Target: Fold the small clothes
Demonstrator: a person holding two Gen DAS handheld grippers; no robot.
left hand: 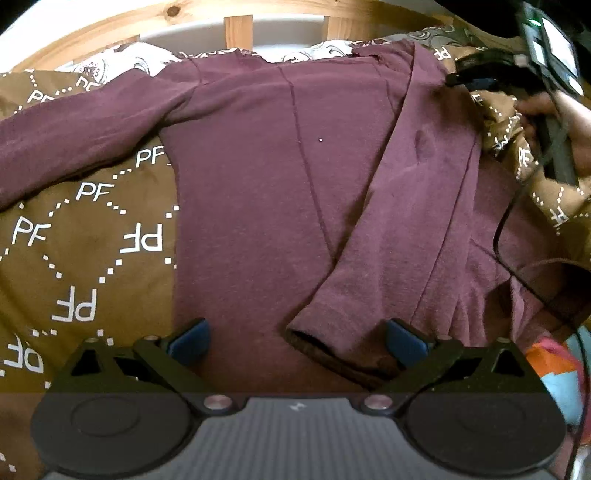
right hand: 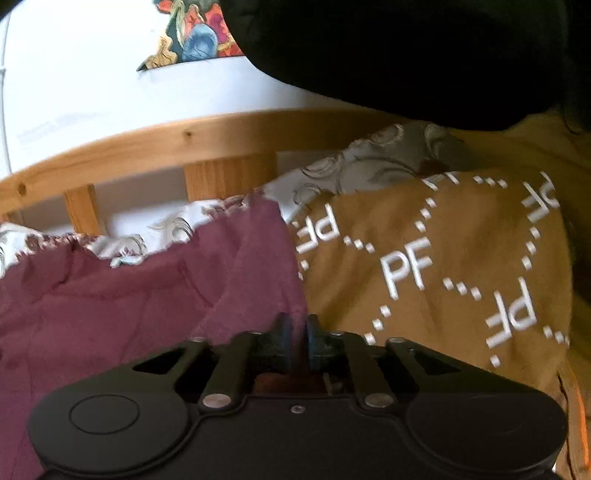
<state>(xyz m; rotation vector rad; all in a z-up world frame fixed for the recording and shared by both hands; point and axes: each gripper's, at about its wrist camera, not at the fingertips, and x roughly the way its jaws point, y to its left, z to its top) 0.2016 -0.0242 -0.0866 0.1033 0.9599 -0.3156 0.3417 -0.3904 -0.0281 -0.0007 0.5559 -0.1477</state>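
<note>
Left wrist view: maroon long-sleeved shirt (left hand: 266,177) lies spread flat on a brown blanket (left hand: 74,236) printed with white "PF" letters. One sleeve (left hand: 74,125) extends out to the left across the blanket. The other sleeve (left hand: 373,229) is folded inward over the body, its cuff (left hand: 317,339) ending near the bottom of the frame, between the fingers of the left gripper (left hand: 297,339). Left gripper jaws stand wide apart, nothing between the blue pads (left hand: 192,339); they hover just over the shirt's lower part. Bare blanket lies open to the left of the shirt body, below the outstretched sleeve. Far edge of the shirt reaches a pale patterned sheet (left hand: 125,61) just before a wooden bed rail (left hand: 236,33).

At upper right, the right gripper (left hand: 461,75) sits at the shirt's right edge, held by a hand (left hand: 569,133); a black cable (left hand: 517,236) trails down over the cloth.

Right wrist view: right gripper (right hand: 297,332) jaws are nearly closed, with a fold of the maroon shirt (right hand: 147,295) pinched between the blue pads (right hand: 284,328). The shirt's edge runs up from the pads, with open brown blanket (right hand: 424,266) to its right. Wooden rail (right hand: 184,147) and white wall (right hand: 92,74) beyond.
</note>
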